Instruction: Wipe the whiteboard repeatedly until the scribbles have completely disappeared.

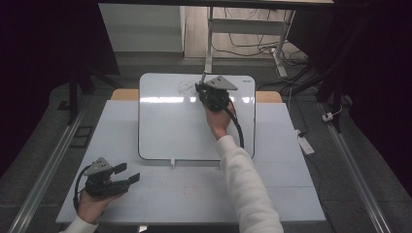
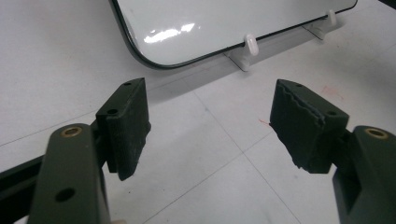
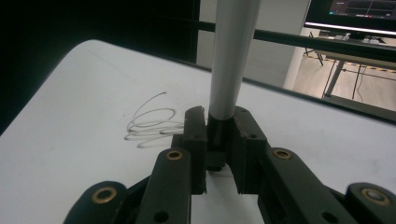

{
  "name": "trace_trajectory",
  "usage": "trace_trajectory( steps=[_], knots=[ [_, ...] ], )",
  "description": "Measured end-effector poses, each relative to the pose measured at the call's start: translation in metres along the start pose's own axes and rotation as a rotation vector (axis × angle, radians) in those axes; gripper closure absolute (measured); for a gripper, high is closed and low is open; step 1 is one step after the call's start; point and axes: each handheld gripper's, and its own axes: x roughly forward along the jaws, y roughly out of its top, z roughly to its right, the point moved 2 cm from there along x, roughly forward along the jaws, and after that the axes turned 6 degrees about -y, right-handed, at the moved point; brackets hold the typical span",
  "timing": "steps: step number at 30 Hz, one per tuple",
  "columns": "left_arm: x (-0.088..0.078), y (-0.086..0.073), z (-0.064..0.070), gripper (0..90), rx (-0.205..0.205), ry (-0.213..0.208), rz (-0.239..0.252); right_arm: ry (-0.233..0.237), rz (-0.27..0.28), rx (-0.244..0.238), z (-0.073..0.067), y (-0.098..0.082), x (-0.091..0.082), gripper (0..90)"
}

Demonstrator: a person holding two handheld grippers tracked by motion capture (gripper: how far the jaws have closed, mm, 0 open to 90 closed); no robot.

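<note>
The right claw (image 3: 219, 140) clamps a grey marker (image 3: 229, 60) between its pads, the marker standing upright out of the jaws with its lower end down on the whiteboard (image 1: 170, 131). Just beside the claw, a looping scribble (image 3: 152, 123) marks the board near its far edge. The whiteboard lies on the table (image 1: 194, 194). Well apart, at the table's near left corner, the left claw (image 1: 127, 174) gapes open, holding nothing.

The whiteboard (image 1: 170, 126) was white with a dark rim and grey looping scribbles (image 3: 152, 123); the marker (image 3: 229, 60) was grey; the surface (image 1: 194, 194) was pale grey.
</note>
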Motion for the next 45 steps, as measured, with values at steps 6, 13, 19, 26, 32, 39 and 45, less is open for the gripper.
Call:
trace_trajectory(
  steps=[6,13,19,26,32,39,45],
  knots=[
    [0.0,0.0,0.0,29.0,0.005,-0.001,-0.005,0.04,-0.013,-0.087,-0.023,-0.006,0.001,77.8],
    [0.001,0.001,-0.001,29.0,0.0,0.001,-0.001,-0.023,0.005,0.009,0.003,-0.007,-0.007,77.8],
    [0.001,0.0,0.0,28.9,0.003,-0.002,-0.005,-0.042,0.0,-0.05,-0.002,-0.007,-0.009,77.8],
    [0.003,0.001,0.0,29.0,0.005,-0.002,-0.005,0.005,-0.009,-0.071,-0.014,-0.009,-0.005,77.8],
    [-0.001,0.0,-0.002,28.9,-0.001,0.002,0.006,0.008,-0.012,-0.048,-0.008,-0.008,-0.006,77.8],
    [-0.001,0.0,-0.001,28.9,0.007,-0.001,0.004,-0.06,0.006,-0.017,0.006,-0.004,-0.008,77.8],
    [0.0,0.0,-0.002,28.9,0.003,-0.002,-0.002,0.026,-0.014,-0.086,-0.023,-0.012,-0.005,77.8]
  ],
)
